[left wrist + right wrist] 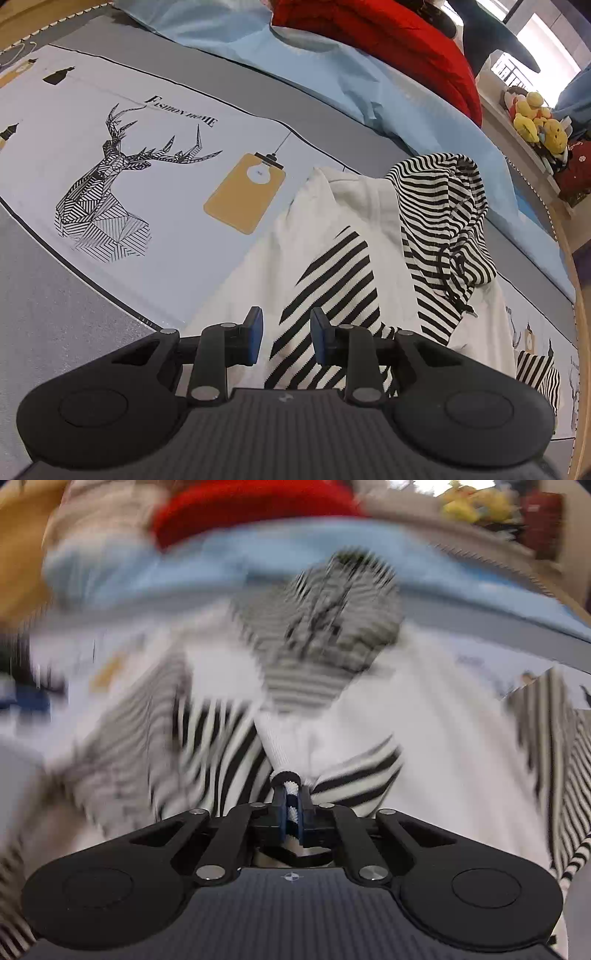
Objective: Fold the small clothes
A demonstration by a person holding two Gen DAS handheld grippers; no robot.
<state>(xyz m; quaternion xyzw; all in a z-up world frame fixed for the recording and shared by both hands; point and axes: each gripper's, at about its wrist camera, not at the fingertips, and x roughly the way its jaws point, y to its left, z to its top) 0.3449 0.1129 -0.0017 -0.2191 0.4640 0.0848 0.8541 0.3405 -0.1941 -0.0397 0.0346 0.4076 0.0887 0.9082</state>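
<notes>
A small white hoodie (343, 225) with black stripes lies on the printed bed sheet (155, 206); its striped hood (447, 221) is at the far end. My left gripper (286, 332) is open and empty, just above the hoodie's striped near part. In the blurred right wrist view, my right gripper (291, 805) is shut on a bunched striped edge of the hoodie (325, 738), with the hood (325, 627) ahead of it.
A light blue quilt (332, 74) and a red pillow (388, 40) lie beyond the hoodie. Plush toys (535, 118) sit on a sill at the right. The bed's wooden edge (580, 295) runs along the right.
</notes>
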